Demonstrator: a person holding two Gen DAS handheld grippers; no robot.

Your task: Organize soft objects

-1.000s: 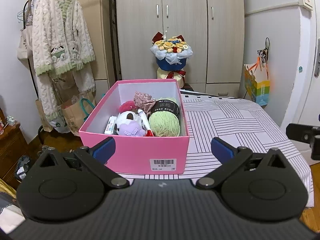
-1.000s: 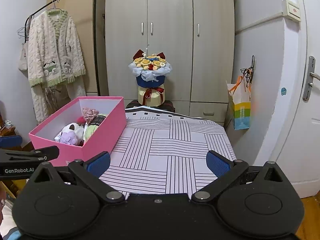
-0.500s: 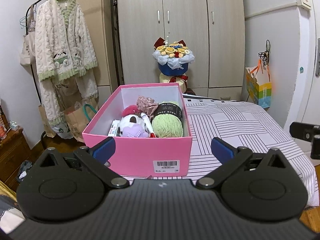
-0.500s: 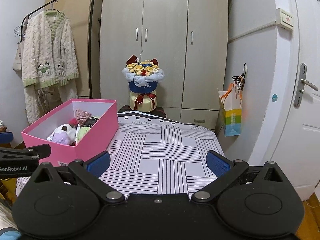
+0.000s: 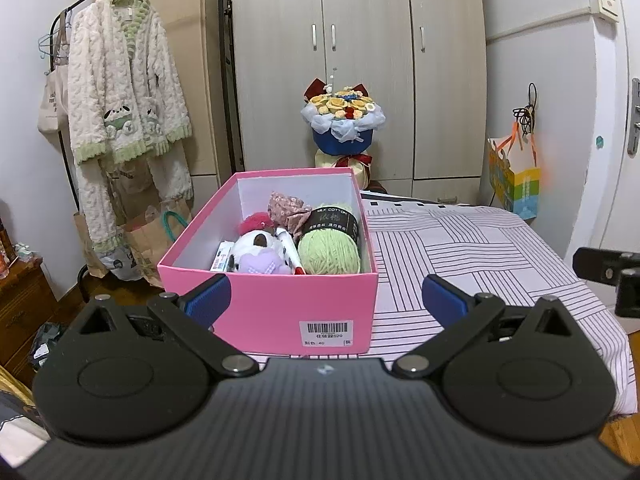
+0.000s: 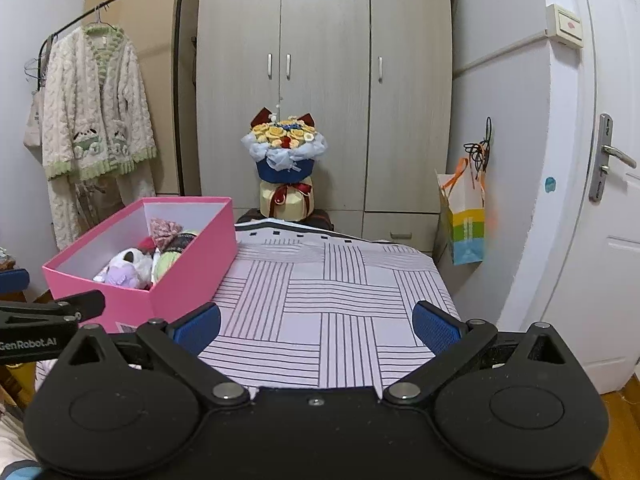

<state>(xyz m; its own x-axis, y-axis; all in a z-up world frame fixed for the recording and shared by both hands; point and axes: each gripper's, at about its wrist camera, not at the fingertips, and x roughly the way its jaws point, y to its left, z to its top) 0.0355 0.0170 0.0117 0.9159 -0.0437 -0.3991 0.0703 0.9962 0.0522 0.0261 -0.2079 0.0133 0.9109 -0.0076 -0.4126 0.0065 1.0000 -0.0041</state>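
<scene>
A pink box stands at the left front of a table under a striped cloth. In it lie a green yarn ball, a white and purple plush toy, a pink pompom, a floral fabric piece, a marker and a small carton. The box also shows in the right wrist view. My left gripper is open and empty, just in front of the box. My right gripper is open and empty over the cloth, to the right of the box.
A flower bouquet stands behind the table before a wardrobe. A knitted cardigan hangs on a rack at left, with paper bags below. A coloured gift bag hangs at right near a door.
Both grippers have drawn back and risen a little, so the box and table sit lower and farther in both views. Both stay open and empty.
</scene>
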